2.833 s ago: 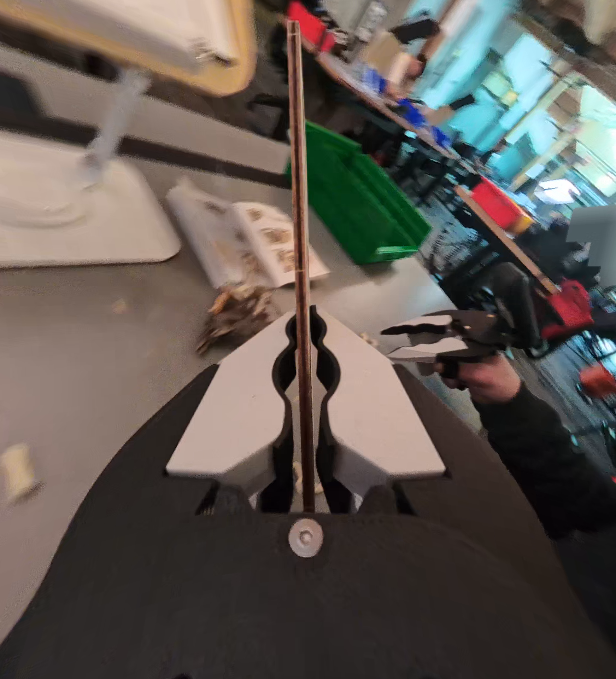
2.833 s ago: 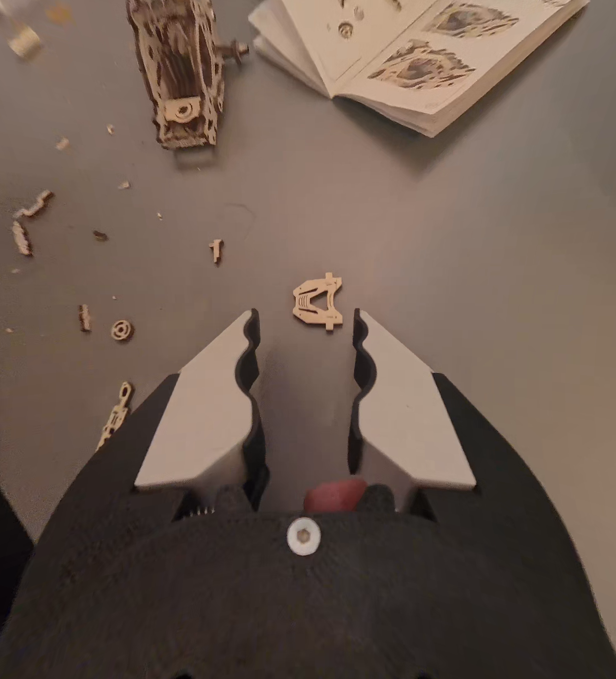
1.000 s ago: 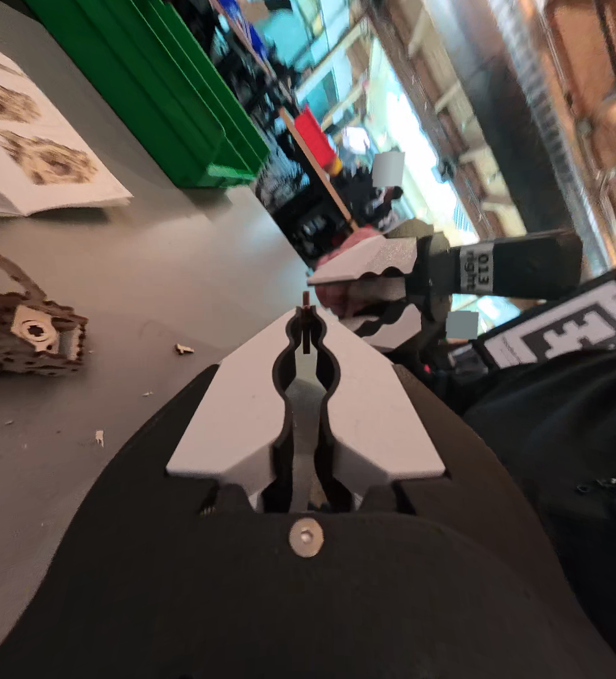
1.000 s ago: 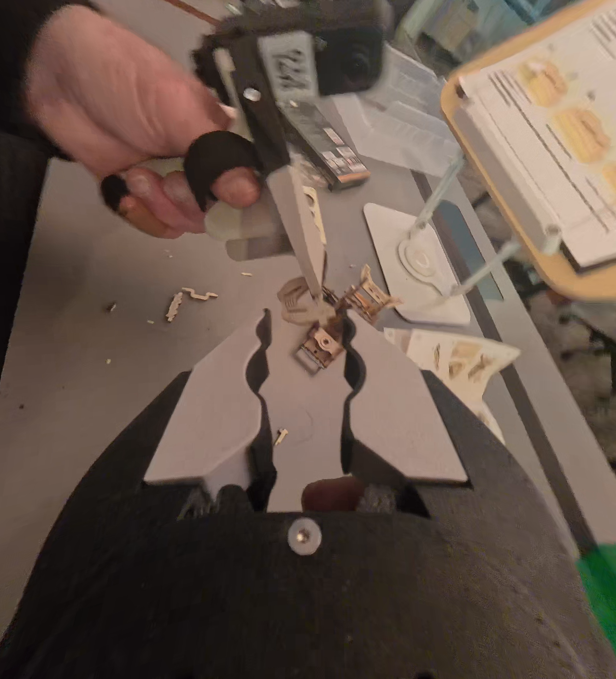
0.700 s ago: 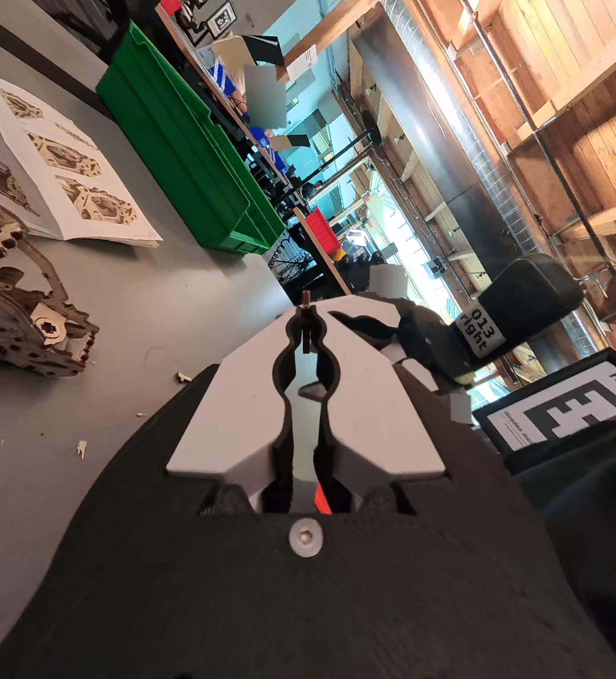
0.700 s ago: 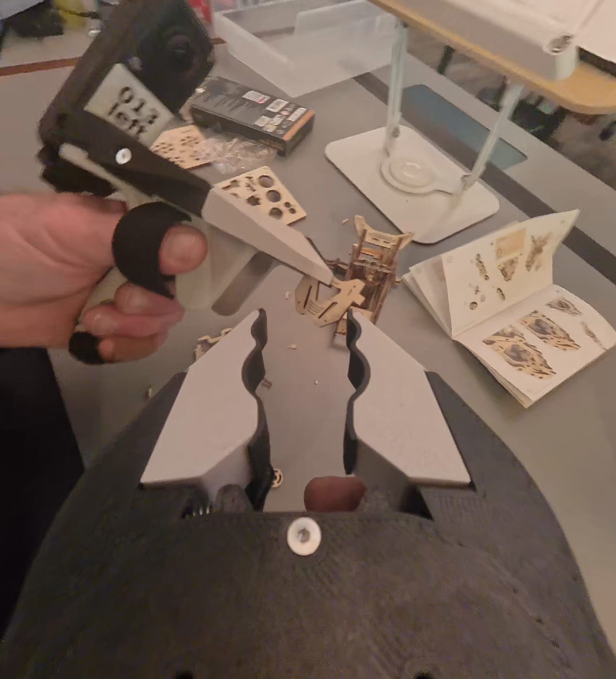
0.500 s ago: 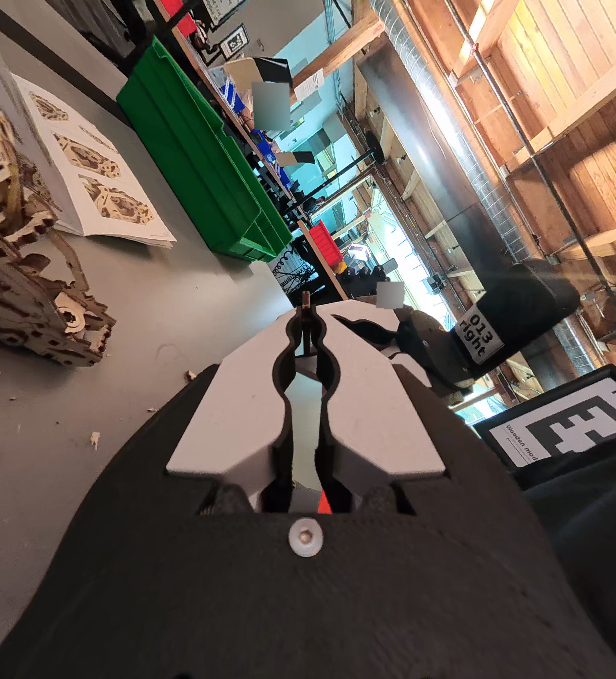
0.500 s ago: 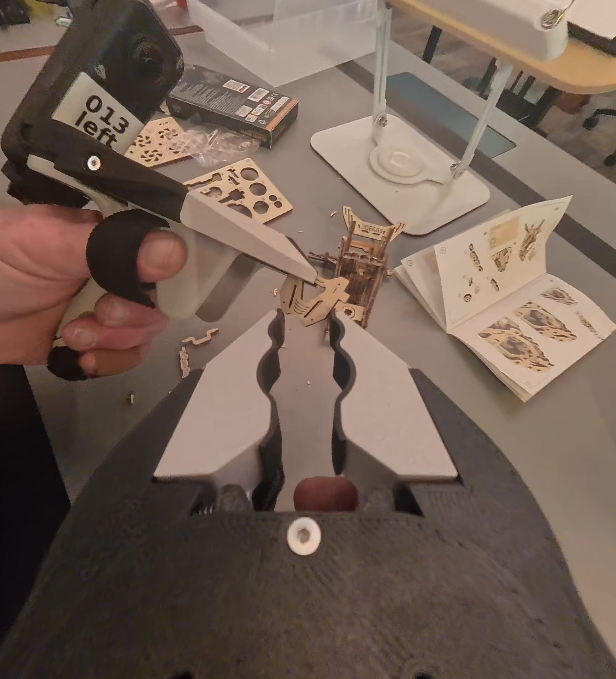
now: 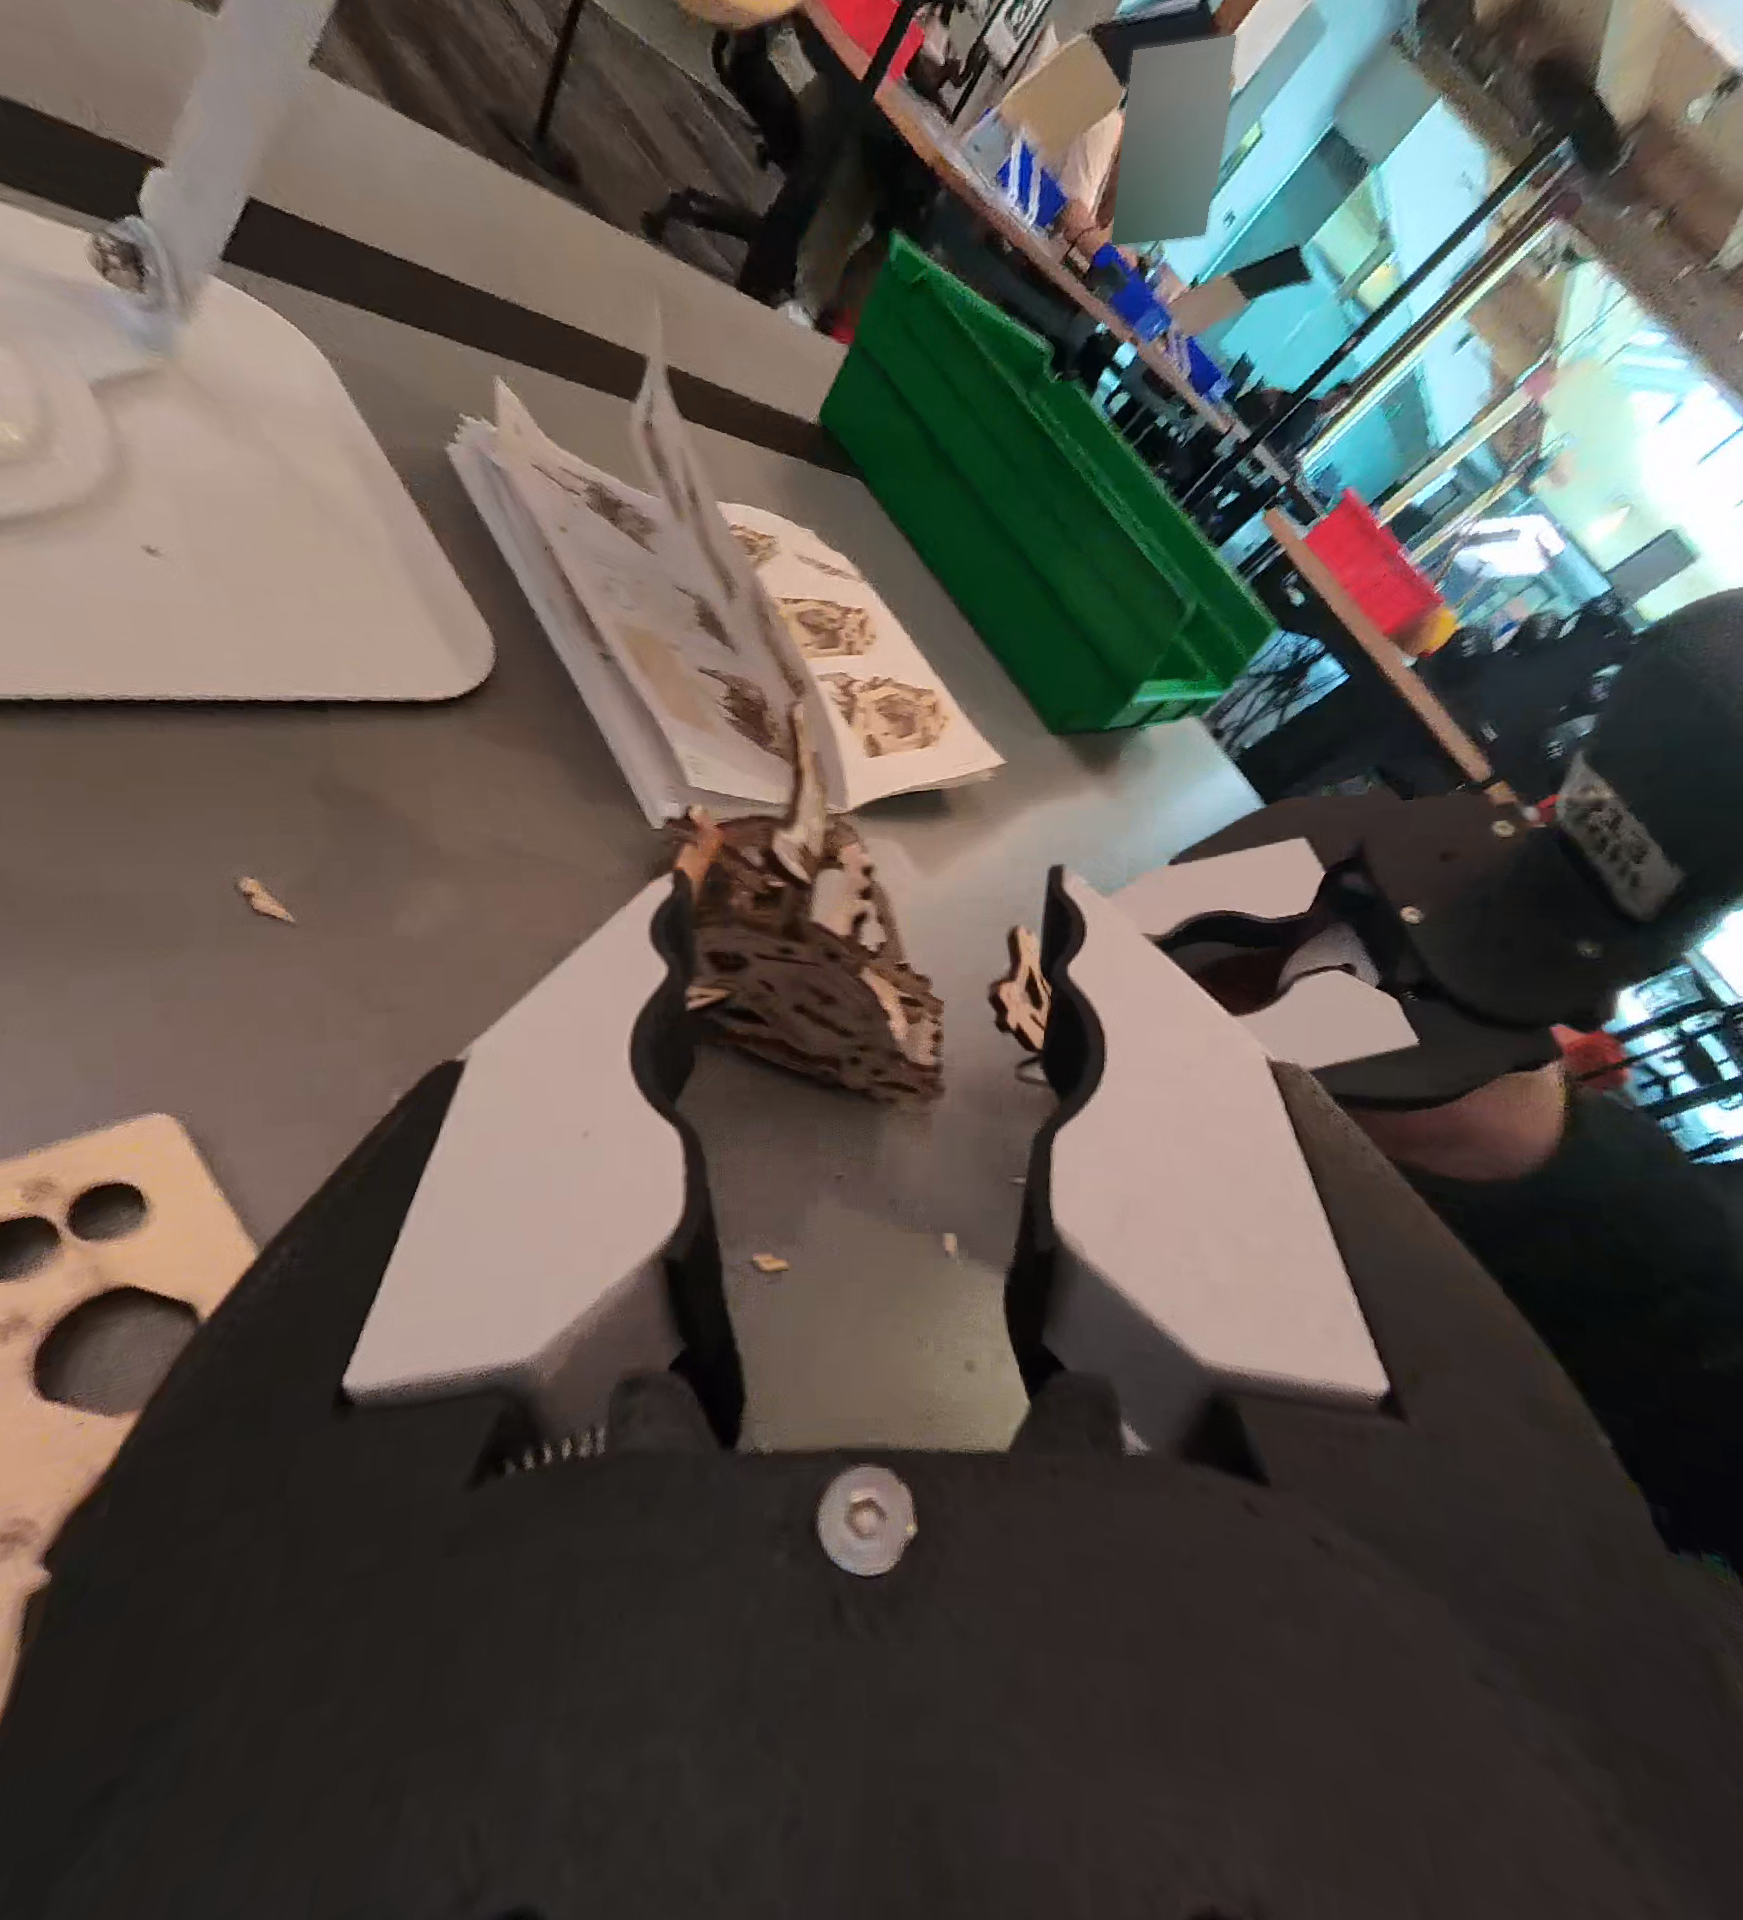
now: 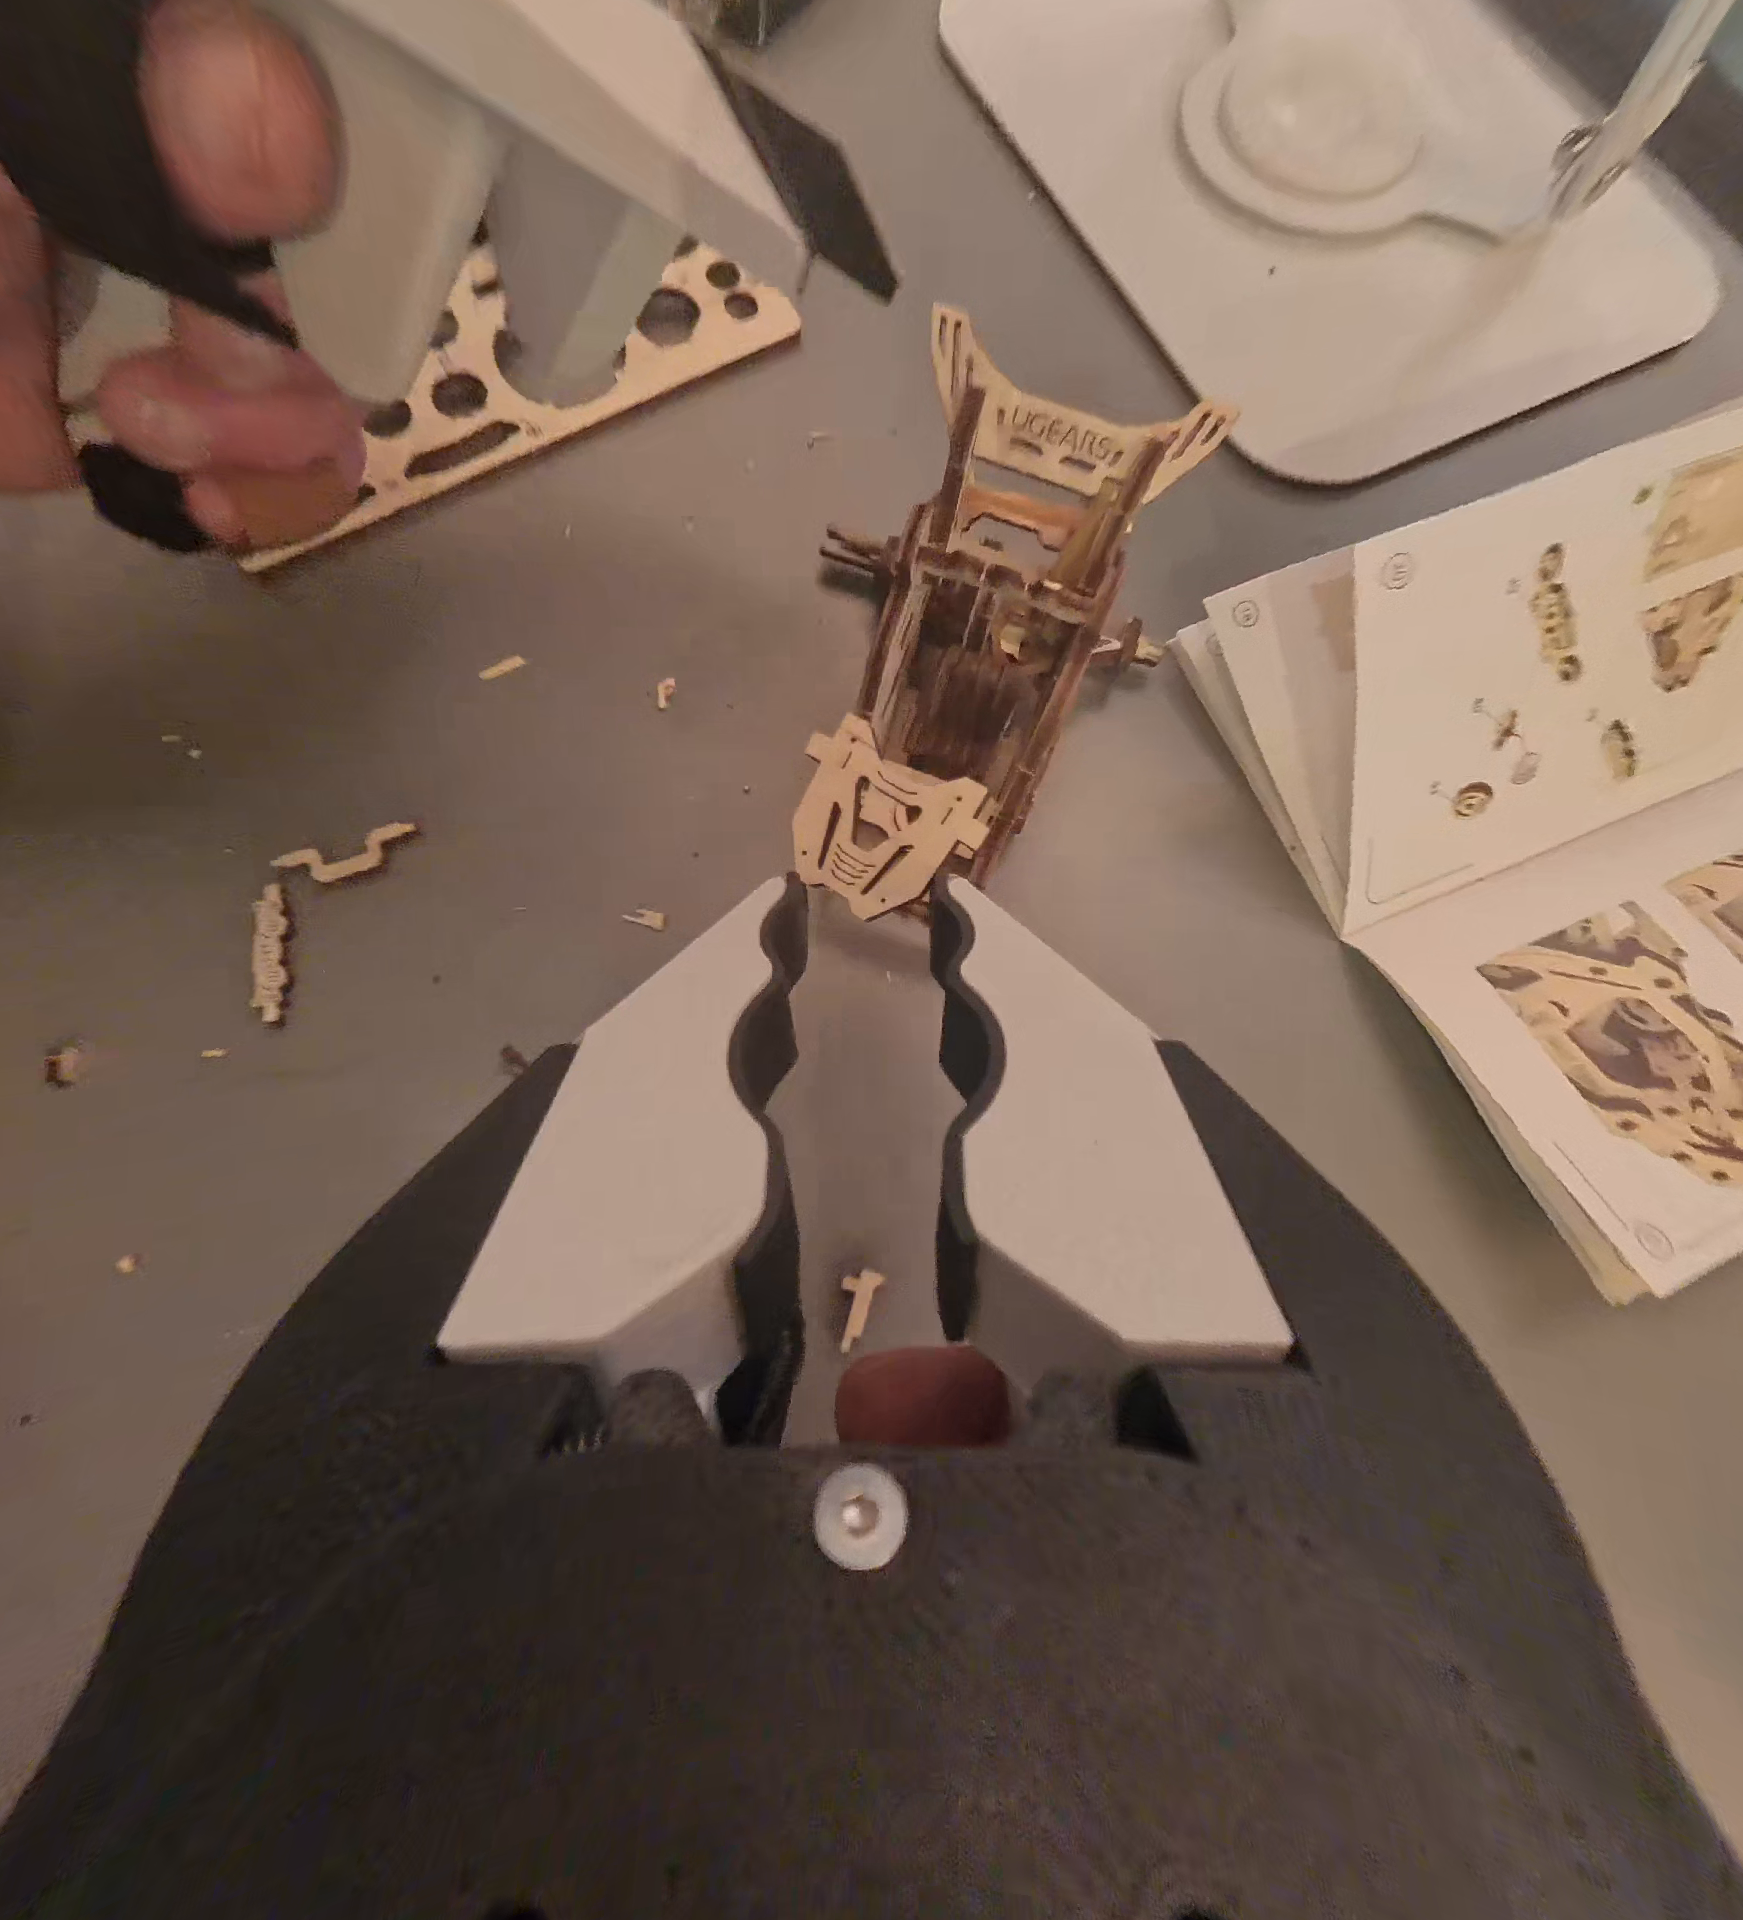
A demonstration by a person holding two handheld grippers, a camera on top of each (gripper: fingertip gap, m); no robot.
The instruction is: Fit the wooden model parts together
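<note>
Two grippers are in view. The right gripper (image 10: 862, 899) is clamped by its tips on one flat wooden part (image 10: 882, 836), a shield-shaped piece held just in front of the single wooden model (image 10: 992, 623); whether part and model touch cannot be told. The model stands on the grey table (image 10: 555, 935) between the booklet and the fret sheet. The left gripper (image 9: 856, 935) has its jaws wide apart and holds nothing; the model (image 9: 810, 987) shows between its fingers.

Count on the table: one open instruction booklet (image 10: 1532, 831), one punched-out wooden sheet (image 10: 555, 405), one white stand base (image 10: 1345, 239), one green bin (image 9: 1033, 540), and several loose wooden offcuts, among them a zigzag strip (image 10: 347, 857) and a small peg (image 10: 859, 1307).

Change since half a second ago: the flat part was then pinched in the left gripper; it now sits in the right gripper, and the left jaws have parted.
</note>
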